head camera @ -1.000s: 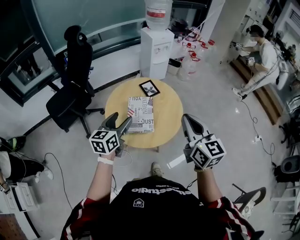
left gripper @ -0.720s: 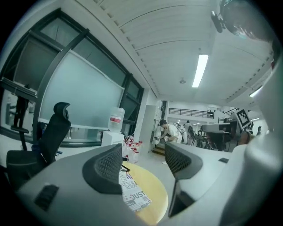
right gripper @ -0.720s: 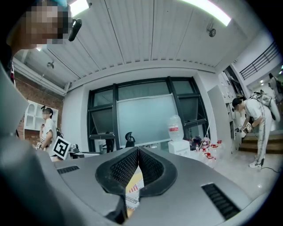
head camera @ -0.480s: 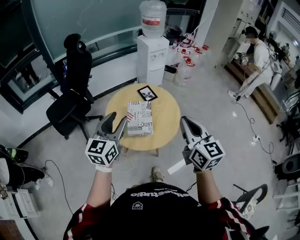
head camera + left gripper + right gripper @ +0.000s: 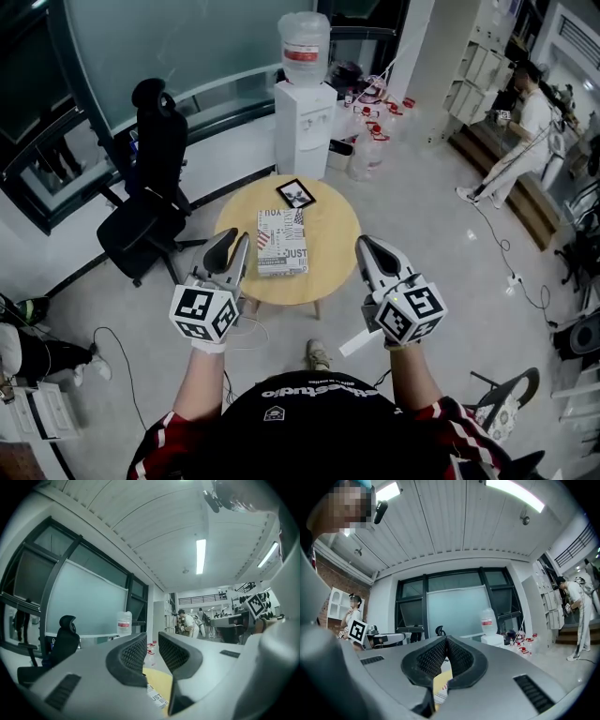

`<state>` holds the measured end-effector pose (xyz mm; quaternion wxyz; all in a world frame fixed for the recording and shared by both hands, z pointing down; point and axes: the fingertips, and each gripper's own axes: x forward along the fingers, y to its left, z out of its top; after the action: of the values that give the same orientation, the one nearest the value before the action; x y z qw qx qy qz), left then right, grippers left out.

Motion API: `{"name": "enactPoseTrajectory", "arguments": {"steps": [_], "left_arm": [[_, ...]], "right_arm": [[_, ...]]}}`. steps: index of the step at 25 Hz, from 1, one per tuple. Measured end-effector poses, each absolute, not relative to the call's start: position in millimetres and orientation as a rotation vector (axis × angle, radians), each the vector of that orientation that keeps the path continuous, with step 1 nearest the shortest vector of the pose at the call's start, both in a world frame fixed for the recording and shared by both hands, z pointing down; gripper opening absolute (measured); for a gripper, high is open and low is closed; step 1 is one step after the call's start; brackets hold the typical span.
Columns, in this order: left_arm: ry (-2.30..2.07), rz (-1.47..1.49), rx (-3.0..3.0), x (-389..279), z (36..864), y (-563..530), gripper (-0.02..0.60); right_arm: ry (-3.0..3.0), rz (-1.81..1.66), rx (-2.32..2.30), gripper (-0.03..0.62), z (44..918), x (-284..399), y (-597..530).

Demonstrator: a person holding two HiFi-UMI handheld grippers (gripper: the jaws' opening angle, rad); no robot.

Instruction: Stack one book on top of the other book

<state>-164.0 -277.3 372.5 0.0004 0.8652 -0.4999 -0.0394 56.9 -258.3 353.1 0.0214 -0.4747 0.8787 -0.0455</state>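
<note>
A large white book with black lettering [image 5: 281, 242] lies flat in the middle of the round wooden table [image 5: 333, 230]. Behind it lies a small black-edged book [image 5: 295, 194]. My left gripper [image 5: 234, 242] hovers off the table's near left edge, apart from the book; its jaws have just been closing and stand a narrow gap apart, with nothing between them. In the left gripper view, the left gripper [image 5: 152, 639] shows the book's corner [image 5: 157, 699] below it. My right gripper [image 5: 362, 244] is shut and empty at the table's near right edge, tips meeting in the right gripper view [image 5: 446, 640].
A black office chair [image 5: 150, 197] stands left of the table. A water dispenser [image 5: 305, 89] and several bottles [image 5: 375, 141] are behind it. A person [image 5: 525, 131] stands at the far right. Cables lie on the floor.
Both grippers have drawn back from the table toward me and risen. The left jaws, wide apart by the book's left corner before, have narrowed. The books have not moved.
</note>
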Motion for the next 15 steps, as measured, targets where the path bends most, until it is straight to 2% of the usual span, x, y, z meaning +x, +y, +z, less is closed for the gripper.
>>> {"name": "enactPoseTrajectory", "arguments": {"steps": [9, 15], "left_arm": [[-1.619, -0.113, 2.711, -164.9, 374.3, -266.5, 0.028], [-1.626, -0.133, 2.709, -163.3, 373.7, -259.0, 0.017]], "right_arm": [[2.729, -0.116, -1.472, 0.029, 351.9, 54.7, -247.3], [2.714, -0.114, -1.502, 0.029, 354.4, 63.3, -242.5]]}}
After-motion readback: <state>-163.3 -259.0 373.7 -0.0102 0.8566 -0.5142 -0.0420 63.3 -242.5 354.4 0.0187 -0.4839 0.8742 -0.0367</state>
